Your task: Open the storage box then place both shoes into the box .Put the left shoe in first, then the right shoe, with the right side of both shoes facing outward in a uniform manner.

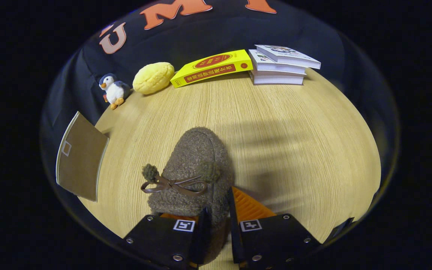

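One shoe (193,168), four books (276,63), two toys (114,90)

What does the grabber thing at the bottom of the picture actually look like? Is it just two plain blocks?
Not quite plain. The gripper has two flat, boxy finger blocks, each fastened with round metal screws at the corners. Each block carries a small square black-and-white marker on top, like a simple printed code. Thin upright plates line the inner edges, and a ribbed panel shows on the inside of one. No cables or sleeves are visible.

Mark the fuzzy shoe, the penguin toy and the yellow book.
fuzzy shoe (195,157): gripper view, on its toe top.
penguin toy (113,91): gripper view, on its belly.
yellow book (212,67): gripper view, on its cover.
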`<action>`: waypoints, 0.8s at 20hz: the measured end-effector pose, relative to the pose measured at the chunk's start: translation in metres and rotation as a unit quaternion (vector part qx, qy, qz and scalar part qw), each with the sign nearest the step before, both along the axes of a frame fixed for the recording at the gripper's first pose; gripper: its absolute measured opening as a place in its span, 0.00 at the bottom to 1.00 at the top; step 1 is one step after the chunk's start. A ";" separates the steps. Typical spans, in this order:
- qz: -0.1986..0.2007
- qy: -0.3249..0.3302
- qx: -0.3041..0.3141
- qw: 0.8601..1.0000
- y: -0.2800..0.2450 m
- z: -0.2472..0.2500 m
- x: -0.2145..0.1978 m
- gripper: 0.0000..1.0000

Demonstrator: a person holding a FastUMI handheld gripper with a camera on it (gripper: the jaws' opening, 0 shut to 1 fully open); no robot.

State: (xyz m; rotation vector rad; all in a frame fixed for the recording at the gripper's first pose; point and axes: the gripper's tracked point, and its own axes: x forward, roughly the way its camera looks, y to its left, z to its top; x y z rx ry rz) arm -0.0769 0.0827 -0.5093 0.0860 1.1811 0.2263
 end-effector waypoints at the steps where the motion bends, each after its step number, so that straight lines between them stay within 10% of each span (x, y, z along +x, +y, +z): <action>1: -0.008 0.006 0.003 1.000 -0.001 0.000 0.000 0.30; 6: -0.032 0.014 -0.030 0.999 -0.007 0.009 0.006 0.06; 16: -0.034 -0.043 -0.001 0.998 0.101 0.115 0.042 0.04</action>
